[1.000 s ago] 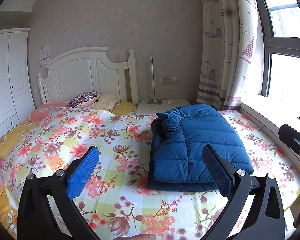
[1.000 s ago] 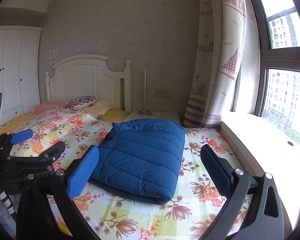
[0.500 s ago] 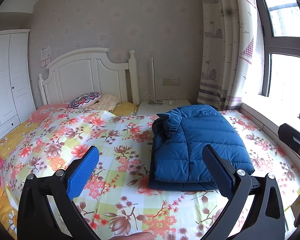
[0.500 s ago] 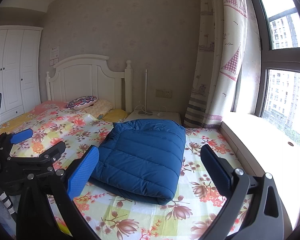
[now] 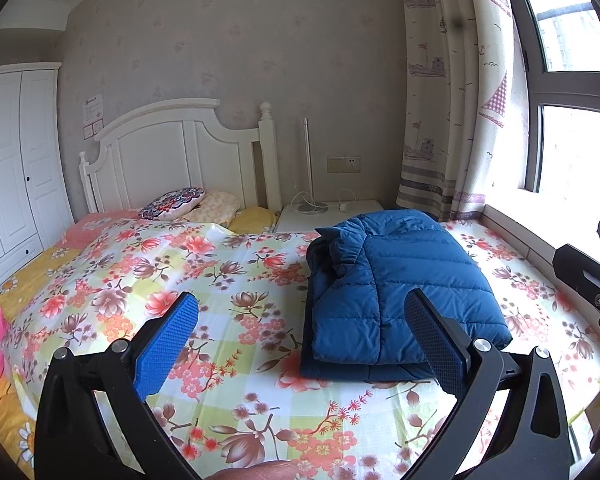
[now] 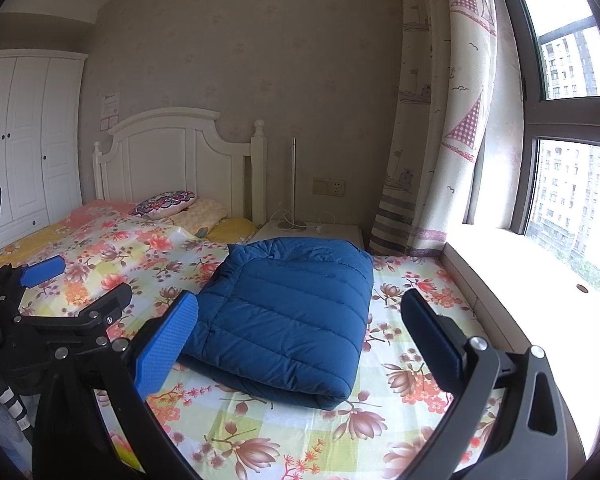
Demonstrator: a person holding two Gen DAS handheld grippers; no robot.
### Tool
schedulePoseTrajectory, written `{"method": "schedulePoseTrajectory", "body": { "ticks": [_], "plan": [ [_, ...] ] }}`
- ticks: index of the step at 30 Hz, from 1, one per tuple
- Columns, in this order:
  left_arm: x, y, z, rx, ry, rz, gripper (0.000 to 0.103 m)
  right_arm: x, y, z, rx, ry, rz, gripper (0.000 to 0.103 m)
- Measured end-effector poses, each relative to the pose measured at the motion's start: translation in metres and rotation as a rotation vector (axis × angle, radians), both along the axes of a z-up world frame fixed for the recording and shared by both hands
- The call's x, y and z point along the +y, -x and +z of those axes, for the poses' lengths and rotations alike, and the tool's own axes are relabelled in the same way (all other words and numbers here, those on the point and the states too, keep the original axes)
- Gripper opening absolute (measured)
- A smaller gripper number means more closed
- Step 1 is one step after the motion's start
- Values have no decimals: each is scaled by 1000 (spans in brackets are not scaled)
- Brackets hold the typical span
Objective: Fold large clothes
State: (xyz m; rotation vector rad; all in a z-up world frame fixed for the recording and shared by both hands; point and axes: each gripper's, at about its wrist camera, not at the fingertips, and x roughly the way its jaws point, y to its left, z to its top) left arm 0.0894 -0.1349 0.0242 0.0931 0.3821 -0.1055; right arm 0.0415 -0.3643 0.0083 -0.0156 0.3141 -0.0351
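A blue quilted puffer jacket [image 5: 396, 292] lies folded into a compact rectangle on the floral bedspread [image 5: 204, 280]. It also shows in the right wrist view [image 6: 288, 320]. My left gripper [image 5: 300, 336] is open and empty, held above the bed in front of the jacket. My right gripper [image 6: 296, 336] is open and empty, held above the jacket's near edge. The left gripper also shows at the left edge of the right wrist view [image 6: 72, 288], open. Part of the right gripper's body shows at the right edge of the left wrist view.
A white headboard [image 5: 180, 160] and pillows [image 5: 176, 202] are at the far end of the bed. A white nightstand [image 5: 328, 216] with a lamp pole stands beside it. A curtain [image 5: 452, 120], a window sill [image 6: 520, 272] and a wardrobe [image 5: 12, 160] border the bed.
Both grippers have drawn back slightly and risen a little; the jacket sits a touch lower in the views. Neither gripper has changed its opening.
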Motion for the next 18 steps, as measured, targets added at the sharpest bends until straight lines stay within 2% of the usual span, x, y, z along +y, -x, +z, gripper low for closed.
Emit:
{"method": "schedulePoseTrajectory", "body": {
  "ticks": [8, 18],
  "plan": [
    [-3, -3, -2, 2, -6, -1, 99, -1, -4, -5, 11, 4, 8, 101],
    [-10, -25, -9, 27, 4, -56, 99, -2, -27, -15, 46, 5, 12, 101]
  ]
}}
